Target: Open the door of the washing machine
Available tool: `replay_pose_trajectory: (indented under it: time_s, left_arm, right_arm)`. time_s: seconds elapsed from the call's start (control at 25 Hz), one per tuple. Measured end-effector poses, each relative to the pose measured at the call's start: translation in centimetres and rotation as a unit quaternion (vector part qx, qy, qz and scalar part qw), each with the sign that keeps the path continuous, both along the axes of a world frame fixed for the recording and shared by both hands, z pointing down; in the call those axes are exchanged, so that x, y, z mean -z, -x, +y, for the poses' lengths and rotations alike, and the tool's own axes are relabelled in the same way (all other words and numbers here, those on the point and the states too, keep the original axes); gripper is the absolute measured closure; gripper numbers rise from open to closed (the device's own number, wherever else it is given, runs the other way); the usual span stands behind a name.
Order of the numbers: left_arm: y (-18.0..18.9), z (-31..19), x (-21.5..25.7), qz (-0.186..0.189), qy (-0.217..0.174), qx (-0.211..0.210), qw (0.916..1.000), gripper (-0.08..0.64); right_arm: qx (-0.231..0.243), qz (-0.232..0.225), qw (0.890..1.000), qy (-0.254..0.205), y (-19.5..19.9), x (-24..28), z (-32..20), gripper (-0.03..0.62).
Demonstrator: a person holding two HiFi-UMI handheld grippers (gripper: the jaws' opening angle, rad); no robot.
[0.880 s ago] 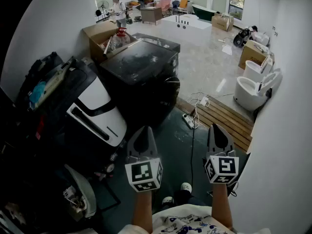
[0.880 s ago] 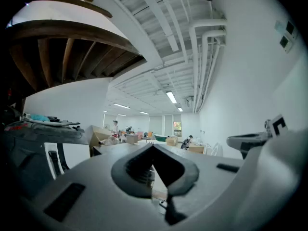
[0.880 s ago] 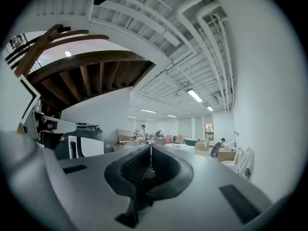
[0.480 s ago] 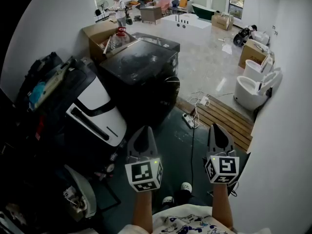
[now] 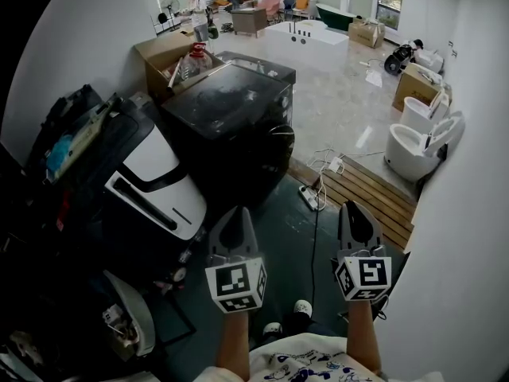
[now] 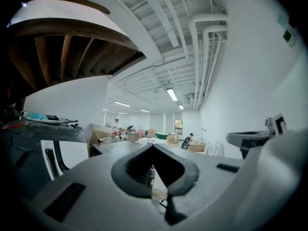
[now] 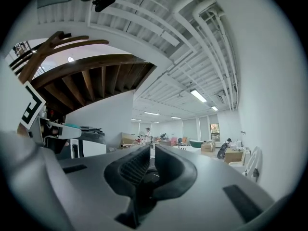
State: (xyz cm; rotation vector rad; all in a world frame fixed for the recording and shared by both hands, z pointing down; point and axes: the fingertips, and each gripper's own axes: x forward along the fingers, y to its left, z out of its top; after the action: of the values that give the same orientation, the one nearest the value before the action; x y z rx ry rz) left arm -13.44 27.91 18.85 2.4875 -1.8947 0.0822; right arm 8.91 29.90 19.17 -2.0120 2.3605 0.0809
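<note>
A dark top-loading washing machine stands ahead of me in the head view, its glossy lid down. To its left leans a white and black machine with a long dark handle. My left gripper is held low in front of me, short of both machines, its jaws meeting at the tip with nothing between them. My right gripper hangs beside it over the floor, also shut and empty. In the left gripper view the left gripper's tips touch. In the right gripper view the right gripper's jaws lie close together.
A power strip with cables lies on the dark floor near a wooden pallet. White toilets stand at the right by the wall. A cardboard box sits behind the dark machine. A person stands far back.
</note>
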Motion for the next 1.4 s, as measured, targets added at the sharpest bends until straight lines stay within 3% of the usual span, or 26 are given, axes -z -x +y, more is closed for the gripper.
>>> replay_pose_trajectory:
  time_s: [0.12, 0.16, 0.2, 0.52, 1.08, 1.4]
  left_arm:
    - [-1.1, -0.9, -0.2, 0.000, 0.002, 0.004, 1.0000, 0.558]
    - [-1.4, -1.3, -0.2, 0.001, 0.002, 0.006, 1.0000, 0.557]
    - [-1.8, -1.6, -0.1, 0.001, 0.001, 0.008, 1.0000, 0.558]
    - [-3.8, -3.8, -0.6, 0.003, -0.002, 0.033, 0.9995, 0.557]
    - [-5.1, -7.0, -2.4, 0.000, 0.020, 0.047, 0.9987, 0.557]
    - [-5.0, -12.4, -3.1, 0.004, 0.025, 0.038, 0.9990, 0.557]
  right_arm:
    - [0.009, -0.005, 1.000, 0.000, -0.8, 0.0, -1.2, 0.545]
    - [0.015, -0.008, 1.000, 0.001, -1.1, 0.0, -1.7, 0.463]
    - [0.020, -0.011, 1.000, 0.002, -1.4, 0.0, -2.1, 0.433]
    - [0.040, -0.010, 0.999, 0.016, -4.0, -1.0, -5.5, 0.369]
    - [0.058, -0.008, 0.997, 0.045, -5.3, -3.2, -9.4, 0.360]
    - [0.059, 0.007, 0.997, 0.054, -4.7, -4.1, -14.2, 0.360]
